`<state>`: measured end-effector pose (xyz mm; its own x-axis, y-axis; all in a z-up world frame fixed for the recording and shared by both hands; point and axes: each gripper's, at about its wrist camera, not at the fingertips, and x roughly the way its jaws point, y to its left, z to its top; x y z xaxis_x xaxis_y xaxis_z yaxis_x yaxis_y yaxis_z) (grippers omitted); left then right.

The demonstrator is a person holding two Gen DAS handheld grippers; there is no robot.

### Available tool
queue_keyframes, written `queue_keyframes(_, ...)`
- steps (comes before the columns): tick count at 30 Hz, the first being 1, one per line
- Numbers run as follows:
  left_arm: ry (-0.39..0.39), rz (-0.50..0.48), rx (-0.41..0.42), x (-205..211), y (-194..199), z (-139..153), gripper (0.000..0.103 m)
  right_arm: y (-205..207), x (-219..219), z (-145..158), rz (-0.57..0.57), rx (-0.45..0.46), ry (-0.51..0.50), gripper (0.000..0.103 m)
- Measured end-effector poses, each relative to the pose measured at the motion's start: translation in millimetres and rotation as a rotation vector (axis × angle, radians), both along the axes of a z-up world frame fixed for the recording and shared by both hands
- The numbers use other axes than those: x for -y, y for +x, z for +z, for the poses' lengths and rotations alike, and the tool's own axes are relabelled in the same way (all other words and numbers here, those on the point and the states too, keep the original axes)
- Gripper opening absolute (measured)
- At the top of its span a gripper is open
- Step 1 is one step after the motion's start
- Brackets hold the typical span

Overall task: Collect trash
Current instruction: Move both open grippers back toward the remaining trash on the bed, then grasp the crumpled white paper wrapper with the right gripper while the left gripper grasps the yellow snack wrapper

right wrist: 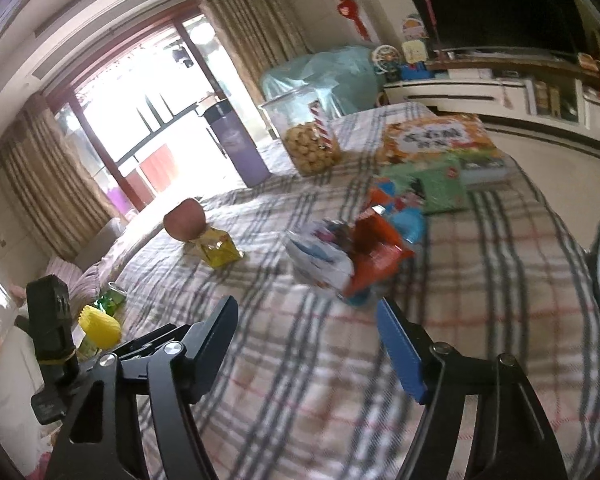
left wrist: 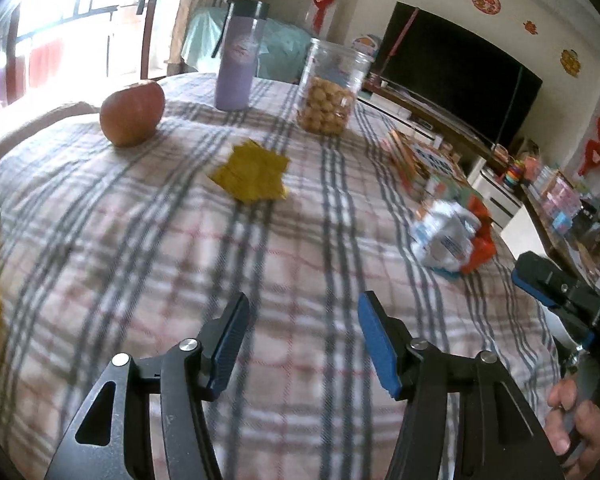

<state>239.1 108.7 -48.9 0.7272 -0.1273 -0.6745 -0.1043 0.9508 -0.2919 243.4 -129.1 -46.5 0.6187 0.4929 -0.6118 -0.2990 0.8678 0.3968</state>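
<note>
**Trash lies loose on the checked cloth, both claws empty**

Trash sits in two spots on the table (left wrist: 300,260), which is covered with a plaid cloth. A crumpled yellow wrapper (left wrist: 252,174) lies near the middle, just in front of an apple (left wrist: 132,114). Well apart from it, toward the right edge, a heap of crushed white and orange packets (left wrist: 454,238) rests beside some picture books (right wrist: 440,148).

The left claw (left wrist: 300,344) hovers over bare cloth with its jaws partway apart and nothing between them. The right claw (right wrist: 306,344) is likewise spread, empty, with the packet heap (right wrist: 348,256) just beyond its tips; a hand (left wrist: 576,420) grips its handle at the edge of the left view.

Farther back stand a purple bottle (left wrist: 236,68) and a clear jar of round snacks (left wrist: 330,92). A yellow paper cup (right wrist: 100,326) and a green can (right wrist: 110,302) sit near the table's left edge.
</note>
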Motion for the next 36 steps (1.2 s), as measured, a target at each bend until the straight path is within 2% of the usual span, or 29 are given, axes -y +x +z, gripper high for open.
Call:
queue_keyframes(9, 0.047, 0.047, 0.008, -26.0, 57.7, 0.9, 0.071, 37.5, -30.1, -9.1, 0.022, 0.015, -0.072, 0.073)
queue_keyframes(12, 0.058, 0.06, 0.007, -31.2, 78.7, -4.2, 0.071, 48.3, -33.4, -17.1, 0.024, -0.001, -0.087, 0.063)
queue_keyframes(14, 0.069, 0.072, -0.002, -33.5, 91.1, -9.5, 0.071, 54.4, -35.6, -23.5, 0.03, -0.021, -0.094, 0.047)
queue_keyframes(16, 0.065, 0.076, -0.006, -35.6, 100.4, -14.9, 0.07, 58.1, -36.9, -29.5, 0.039, -0.041, -0.096, 0.038)
queue_keyframes(18, 0.072, 0.075, -0.009, -36.0, 108.7, -20.3, 0.068, 57.9, -37.1, -33.6, 0.052, -0.05, -0.084, 0.035)
queue_keyframes(20, 0.065, 0.06, -0.007, -36.1, 112.9, -23.5, 0.052, 54.8, -37.4, -35.3, 0.068, -0.054, -0.069, 0.032)
queue_keyframes(22, 0.058, 0.04, -0.024, -34.9, 118.3, -28.8, 0.023, 51.4, -37.1, -36.5, 0.077, -0.06, -0.051, 0.031)
queue_keyframes(25, 0.054, 0.024, -0.021, -34.4, 120.8, -31.7, 0.005, 45.1, -35.8, -37.7, 0.083, -0.07, -0.027, 0.03)
queue_keyframes(30, 0.05, 0.009, -0.001, -29.5, 111.7, -28.1, 0.002, 29.5, -29.6, -34.4, 0.085, -0.077, 0.016, 0.029)
queue_keyframes(32, 0.034, 0.008, -0.007, -30.7, 110.0, -28.4, 0.007, 23.7, -27.4, -32.1, 0.086, -0.078, 0.027, 0.029)
queue_keyframes(33, 0.03, 0.015, -0.01, -31.7, 110.3, -28.0, 0.019, 20.5, -25.7, -30.5, 0.084, -0.079, 0.035, 0.029)
queue_keyframes(34, 0.036, 0.03, -0.011, -32.6, 109.2, -26.7, 0.046, 18.8, -24.8, -29.3, 0.084, -0.08, 0.042, 0.029)
queue_keyframes(35, 0.05, 0.058, -0.013, -33.6, 108.1, -24.6, 0.06, 14.8, -23.8, -27.0, 0.085, -0.079, 0.052, 0.029)
queue_keyframes(36, 0.057, 0.078, 0.001, -34.3, 106.3, -22.6, 0.07, 11.4, -23.1, -25.1, 0.086, -0.076, 0.059, 0.029)
